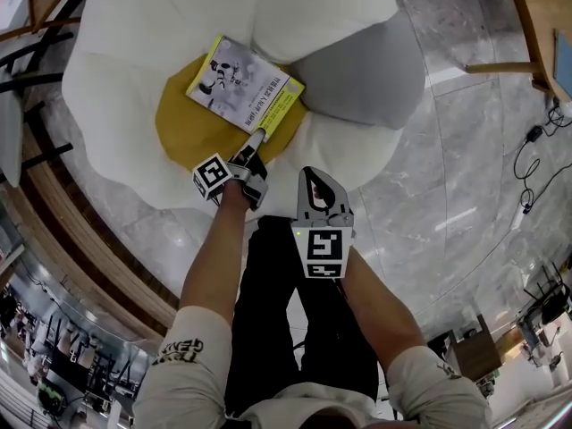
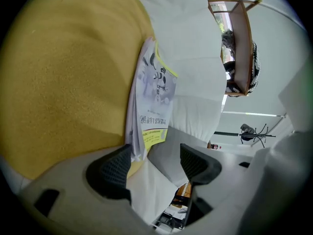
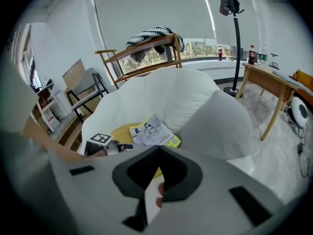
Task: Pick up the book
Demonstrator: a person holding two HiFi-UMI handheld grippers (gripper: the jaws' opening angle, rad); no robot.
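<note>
beside book (image 2: 154, 94), left fingers (image 2: 111, 169) wide apart

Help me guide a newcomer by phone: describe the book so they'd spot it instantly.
Find the big white flower-shaped cushion seat with one grey petal. At the edge of its round yellow fabric centre, on the side nearest that petal, lies the thin paperback book, flat. It is the only printed thing there: pale grey cover, black-and-white figures, a yellow strip along one edge.

Book (image 1: 246, 83): paper, cover smooth, slightly glossy
Cushion (image 1: 179, 128): yellow cloth, matt, fuzzy
Chair (image 1: 116, 88): white cloth, soft, matt
Floor (image 1: 465, 168): polished stone, glossy
My left tongs (image 2: 155, 154): grey matt plastic, pads (image 2: 110, 173) dark and ribbed
</note>
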